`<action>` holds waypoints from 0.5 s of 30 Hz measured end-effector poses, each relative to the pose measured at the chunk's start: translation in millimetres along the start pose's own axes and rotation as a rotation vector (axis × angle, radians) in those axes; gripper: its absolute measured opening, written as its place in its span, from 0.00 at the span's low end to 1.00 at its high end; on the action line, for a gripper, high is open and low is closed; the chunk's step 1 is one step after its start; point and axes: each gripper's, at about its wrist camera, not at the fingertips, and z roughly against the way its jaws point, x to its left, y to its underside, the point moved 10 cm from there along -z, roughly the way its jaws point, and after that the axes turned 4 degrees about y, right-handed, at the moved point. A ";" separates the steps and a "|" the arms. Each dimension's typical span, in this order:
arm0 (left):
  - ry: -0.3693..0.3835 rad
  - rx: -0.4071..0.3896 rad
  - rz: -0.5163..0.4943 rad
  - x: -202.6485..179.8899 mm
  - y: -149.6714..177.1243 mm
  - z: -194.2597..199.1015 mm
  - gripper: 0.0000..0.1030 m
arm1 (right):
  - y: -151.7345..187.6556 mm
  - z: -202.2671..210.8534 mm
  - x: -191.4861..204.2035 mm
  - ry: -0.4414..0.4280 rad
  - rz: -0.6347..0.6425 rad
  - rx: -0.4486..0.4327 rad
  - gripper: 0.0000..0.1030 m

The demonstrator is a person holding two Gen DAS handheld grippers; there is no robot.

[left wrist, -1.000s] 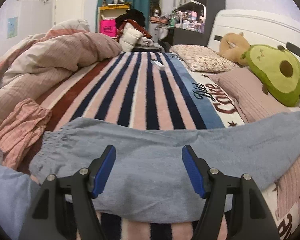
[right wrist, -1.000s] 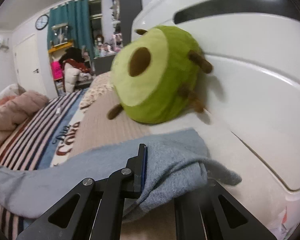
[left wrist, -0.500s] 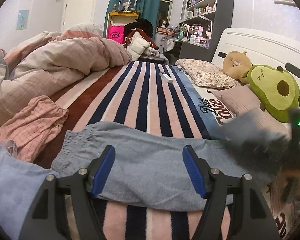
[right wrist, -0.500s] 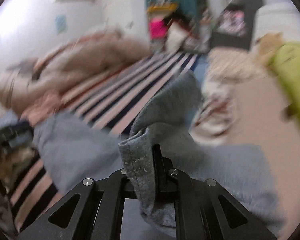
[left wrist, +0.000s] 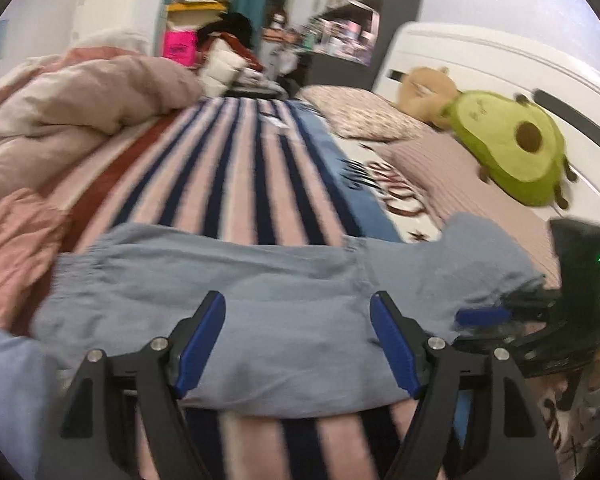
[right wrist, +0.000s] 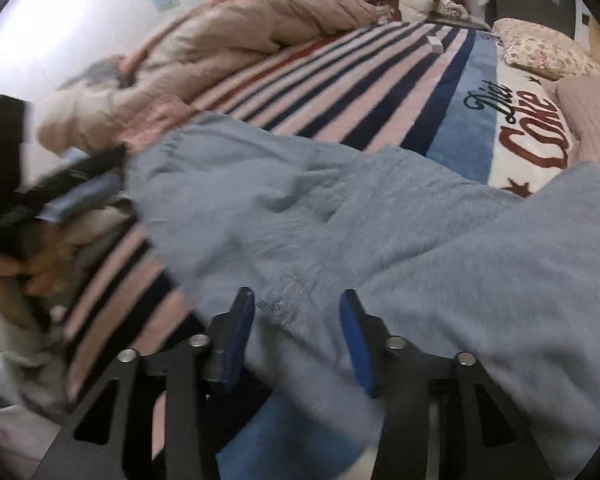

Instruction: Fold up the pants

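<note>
Light blue fleece pants (left wrist: 260,304) lie across the striped blanket, with the leg end folded back over the middle; they fill the right wrist view (right wrist: 380,216). My left gripper (left wrist: 298,336) is open and empty, just above the near edge of the pants. My right gripper (right wrist: 296,320) is open over the folded cuff and holds nothing. It shows at the right in the left wrist view (left wrist: 488,314). The left gripper shows at the left in the right wrist view (right wrist: 72,196).
The striped blanket (left wrist: 236,168) covers the bed. A pink duvet (left wrist: 72,108) is heaped on the left with a pink checked garment (left wrist: 16,240). An avocado plush (left wrist: 512,152), pillows (left wrist: 360,116) and the white headboard (left wrist: 480,64) are on the right.
My right gripper carried the pants' leg end from the headboard side back over the middle, laid it down and opened. My left gripper stayed open near the pants' edge.
</note>
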 end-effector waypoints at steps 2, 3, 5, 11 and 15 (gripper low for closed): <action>0.028 0.025 -0.011 -16.2 -0.4 -14.8 0.69 | -4.1 23.8 -8.1 0.053 -0.008 -0.056 0.40; 0.042 0.043 -0.016 -25.5 -0.2 -25.5 0.69 | -5.6 44.8 -20.8 0.099 -0.020 -0.101 0.41; 0.069 0.082 -0.028 -43.5 2.1 -47.4 0.69 | -8.6 72.9 -42.7 0.189 -0.040 -0.160 0.46; 0.027 0.191 -0.035 -61.9 17.5 -104.6 0.65 | 19.7 115.4 -100.9 0.459 -0.026 -0.153 0.69; -0.030 0.241 -0.041 -58.0 33.2 -117.8 0.39 | 43.2 98.6 -96.2 0.441 0.040 -0.097 0.77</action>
